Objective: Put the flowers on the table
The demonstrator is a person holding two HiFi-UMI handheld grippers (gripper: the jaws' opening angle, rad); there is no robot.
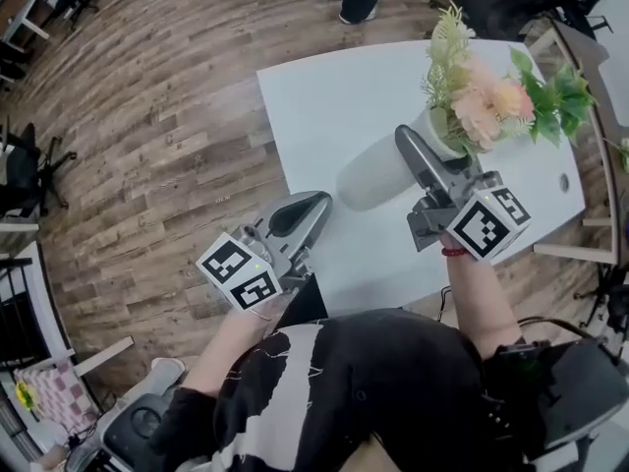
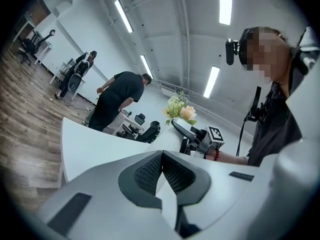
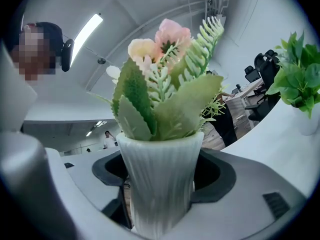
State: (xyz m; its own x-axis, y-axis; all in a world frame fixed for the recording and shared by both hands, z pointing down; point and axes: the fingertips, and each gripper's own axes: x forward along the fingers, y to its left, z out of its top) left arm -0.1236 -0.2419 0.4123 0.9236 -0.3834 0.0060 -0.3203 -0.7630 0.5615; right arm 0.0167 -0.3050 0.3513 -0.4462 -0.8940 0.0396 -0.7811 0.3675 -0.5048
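A white ribbed vase (image 1: 378, 173) of pink flowers (image 1: 486, 106) and green fronds sits between the jaws of my right gripper (image 1: 411, 144), which is shut on it over the white table (image 1: 324, 87). In the right gripper view the vase (image 3: 160, 184) stands upright between the dark pads, with the flowers (image 3: 165, 79) above it. I cannot tell whether its base touches the tabletop. My left gripper (image 1: 316, 205) is shut and empty at the table's near left edge. In the left gripper view its pads (image 2: 150, 171) meet, and the held vase (image 2: 167, 138) shows beyond them.
A green leafy plant (image 3: 297, 84) in a white pot stands on the table to the right of the vase. A person in black (image 2: 117, 101) stands past the table's far end. Office chairs (image 1: 29, 175) and wooden floor lie to the left.
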